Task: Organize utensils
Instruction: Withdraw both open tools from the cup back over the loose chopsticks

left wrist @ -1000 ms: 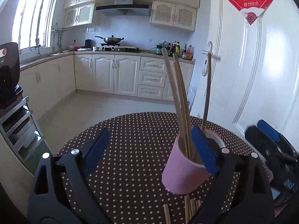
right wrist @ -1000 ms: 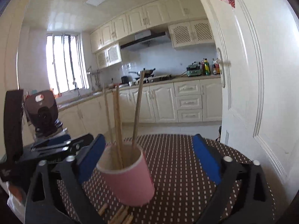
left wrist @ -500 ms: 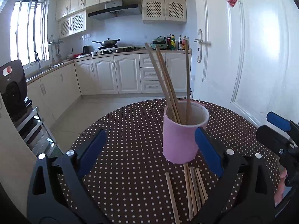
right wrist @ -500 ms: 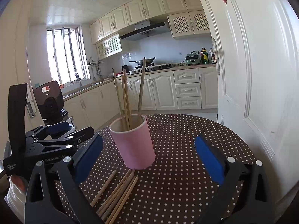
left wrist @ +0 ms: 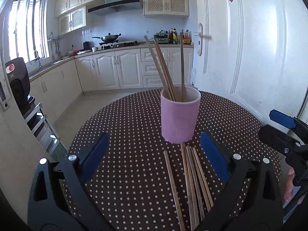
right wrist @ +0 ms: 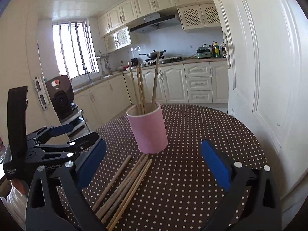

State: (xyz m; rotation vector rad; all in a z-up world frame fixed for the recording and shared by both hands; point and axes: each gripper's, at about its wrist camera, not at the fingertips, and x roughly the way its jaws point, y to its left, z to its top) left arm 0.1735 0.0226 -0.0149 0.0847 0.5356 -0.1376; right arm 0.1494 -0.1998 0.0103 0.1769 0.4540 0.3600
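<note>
both the left gripper point(left wrist: 152, 154) and right gripper point(right wrist: 154, 163) stood wide open and empty; a careless reach for the loose wooden chopsticks point(left wrist: 190, 182) risked toppling the upright pink cylindrical holder point(left wrist: 180, 115) touching them.

Pink cup point(left wrist: 180, 116) stands upright mid-table, three chopsticks point(left wrist: 163, 71) sticking up and blocking overhead passes. Loose chopsticks point(left wrist: 192, 182) lie just in front. Dotted table point(left wrist: 125, 134) open left and right; door point(left wrist: 250, 57) close on the right.
</note>
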